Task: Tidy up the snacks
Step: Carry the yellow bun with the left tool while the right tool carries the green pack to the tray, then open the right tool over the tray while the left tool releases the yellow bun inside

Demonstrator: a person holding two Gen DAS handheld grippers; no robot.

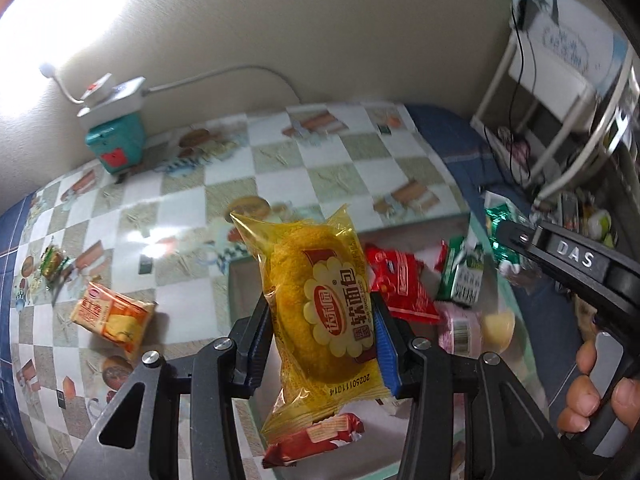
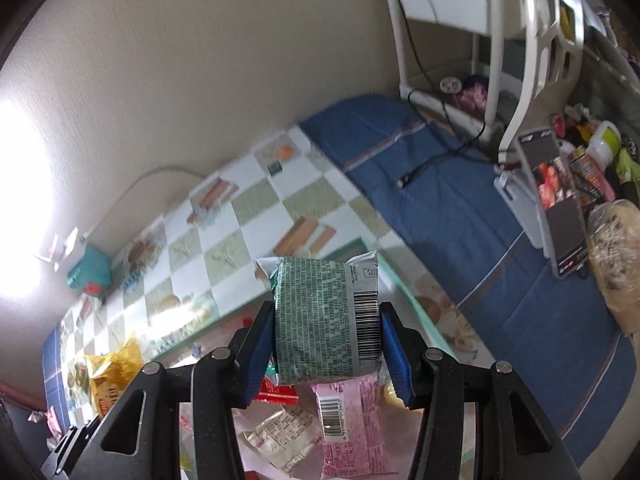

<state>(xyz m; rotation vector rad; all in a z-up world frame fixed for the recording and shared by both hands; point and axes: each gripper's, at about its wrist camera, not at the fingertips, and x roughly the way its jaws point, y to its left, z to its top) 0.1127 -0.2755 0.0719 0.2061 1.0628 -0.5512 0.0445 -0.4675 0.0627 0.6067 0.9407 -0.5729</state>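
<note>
My left gripper [image 1: 320, 332] is shut on a yellow soft-bread packet [image 1: 320, 312], held upright above a shallow tray [image 1: 240, 276] that holds several snacks: a red packet [image 1: 400, 284], a green-and-white packet [image 1: 460, 276], a pink packet [image 1: 456, 328] and a red wafer bar [image 1: 316, 436]. My right gripper [image 2: 326, 344] is shut on a green-and-silver snack packet [image 2: 320, 320], held over the same tray [image 2: 408, 288] above a pink packet [image 2: 348, 412]. The right gripper also shows at the right of the left wrist view [image 1: 520, 236]. The yellow packet shows at lower left in the right wrist view [image 2: 112, 372].
An orange cracker packet [image 1: 112, 320] and a small green-wrapped snack [image 1: 52, 260] lie on the checkered tablecloth [image 1: 320, 160]. A teal box with a power strip [image 1: 116, 136] stands by the wall. A white rack [image 2: 500, 40] and cluttered items [image 2: 560, 184] stand at the right on a blue cloth [image 2: 460, 216].
</note>
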